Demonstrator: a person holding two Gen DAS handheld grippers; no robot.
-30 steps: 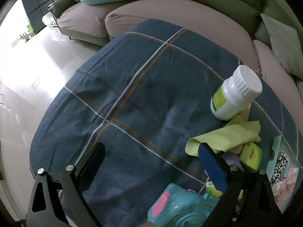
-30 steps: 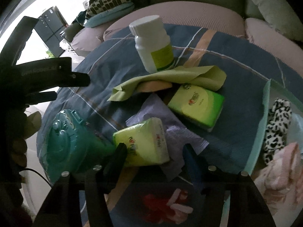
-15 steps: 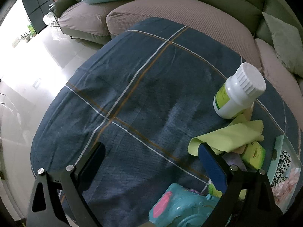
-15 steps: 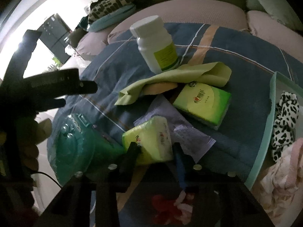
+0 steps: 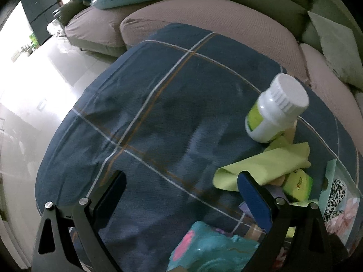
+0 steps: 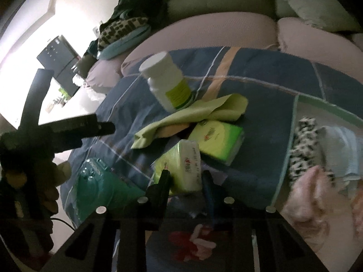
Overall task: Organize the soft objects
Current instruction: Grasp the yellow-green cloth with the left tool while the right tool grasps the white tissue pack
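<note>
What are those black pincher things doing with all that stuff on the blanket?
A person is tidying soft things. The right gripper has just been closing on a green tissue pack, which sits pinched between its fingers. The left gripper hangs open over the blue blanket, holding nothing. A clear bin beside the pile holds cloths.

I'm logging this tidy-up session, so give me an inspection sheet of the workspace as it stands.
Surface: blue plaid cloth covering a table, wrinkled.
Job's things: tissue pack between the right gripper's fingers; second tissue pack lying flat; green cloth crumpled; pale bin holding leopard-print and pink fabrics.
Clutter: white bottle upright; teal toy.
Grippers: right gripper has just been closing, now shut on the pack; left gripper open, nothing between its fingers.
Cables: dark lead near the left hand.
Surroundings: sofa with cushions, glossy floor.
</note>
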